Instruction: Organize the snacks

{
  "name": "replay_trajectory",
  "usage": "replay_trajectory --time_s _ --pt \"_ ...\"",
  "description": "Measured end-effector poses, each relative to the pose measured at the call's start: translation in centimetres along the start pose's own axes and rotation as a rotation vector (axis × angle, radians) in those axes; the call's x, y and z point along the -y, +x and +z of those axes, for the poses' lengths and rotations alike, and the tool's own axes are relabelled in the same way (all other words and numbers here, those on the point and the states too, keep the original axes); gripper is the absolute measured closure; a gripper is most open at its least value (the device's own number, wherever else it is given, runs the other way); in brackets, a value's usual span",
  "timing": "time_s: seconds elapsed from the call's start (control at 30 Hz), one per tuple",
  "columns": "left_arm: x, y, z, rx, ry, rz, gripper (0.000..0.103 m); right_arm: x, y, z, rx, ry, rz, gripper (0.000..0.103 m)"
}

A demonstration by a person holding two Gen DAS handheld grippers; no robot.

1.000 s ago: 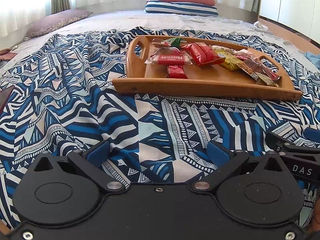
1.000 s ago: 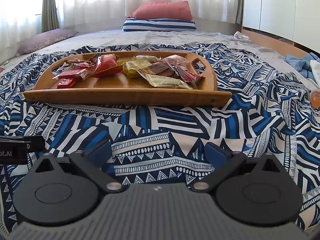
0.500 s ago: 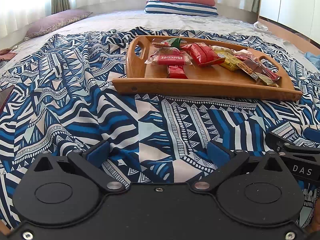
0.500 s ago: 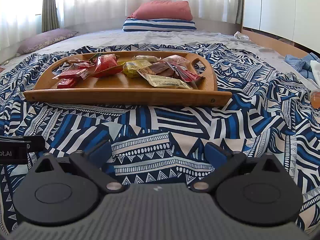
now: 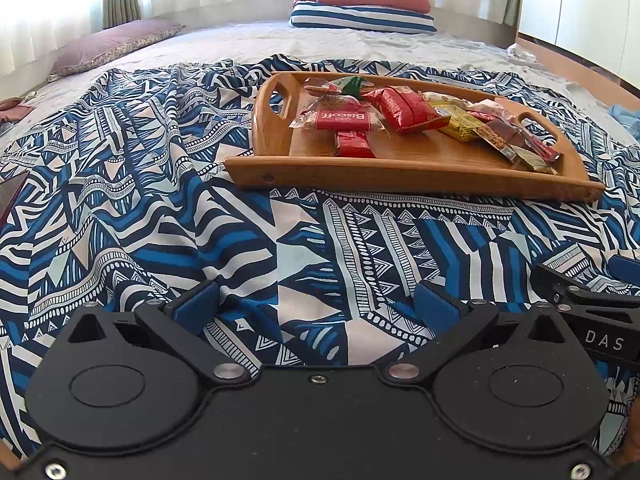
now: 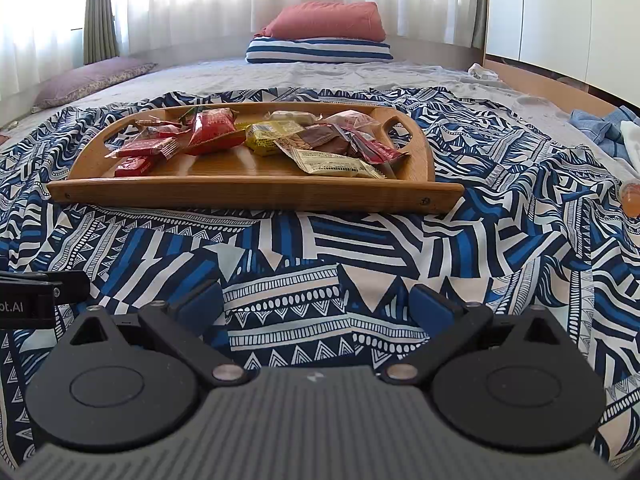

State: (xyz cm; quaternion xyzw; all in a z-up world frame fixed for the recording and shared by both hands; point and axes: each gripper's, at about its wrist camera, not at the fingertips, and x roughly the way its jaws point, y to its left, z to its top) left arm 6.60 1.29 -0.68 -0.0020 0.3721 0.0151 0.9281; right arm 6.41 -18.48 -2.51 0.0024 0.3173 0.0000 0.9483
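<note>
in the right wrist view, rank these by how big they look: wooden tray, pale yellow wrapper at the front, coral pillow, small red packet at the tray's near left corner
1. wooden tray
2. coral pillow, though it lies much farther back, so its true size is unsure
3. pale yellow wrapper
4. small red packet

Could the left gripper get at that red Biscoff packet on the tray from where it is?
Probably yes. The left gripper is open and empty, only bare bedspread lies between, and the Biscoff packet sits uncovered near the tray's left end.
</note>
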Motion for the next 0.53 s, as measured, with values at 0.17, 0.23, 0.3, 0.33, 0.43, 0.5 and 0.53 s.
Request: replay_trajectory --time_s 0.17,0.23,0.3,0.33,0.43,0.5,0.53 --pt "0.00 -0.01 0.00 0.000 0.000 0.000 0.000 -0.01 0.00 -0.01 0.000 0.000 0.000 0.000" --pt "0.00 -0.01 -0.01 0.000 0.000 0.000 0.000 -0.01 0.00 -0.01 0.000 0.000 0.000 0.000" --pt "0.00 -0.02 -0.03 0.002 0.000 -0.001 0.000 -0.02 0.01 -0.02 0.000 -0.001 0.000 0.000" --pt "0.05 -0.02 -0.04 0.003 0.002 -0.001 0.000 -0.01 0.01 -0.01 0.000 -0.001 0.000 0.000" --pt "0.07 -0.05 -0.07 0.005 0.003 -0.001 0.000 -0.02 0.01 -0.02 0.000 0.000 0.000 0.000" --pt "0.08 -0.06 -0.07 0.004 0.003 -0.001 0.000 -0.02 0.01 -0.01 0.001 -0.001 0.000 0.000" --pt "0.06 -0.06 -0.09 0.005 0.004 -0.002 0.000 -0.02 0.01 -0.01 0.000 0.000 0.000 0.000"
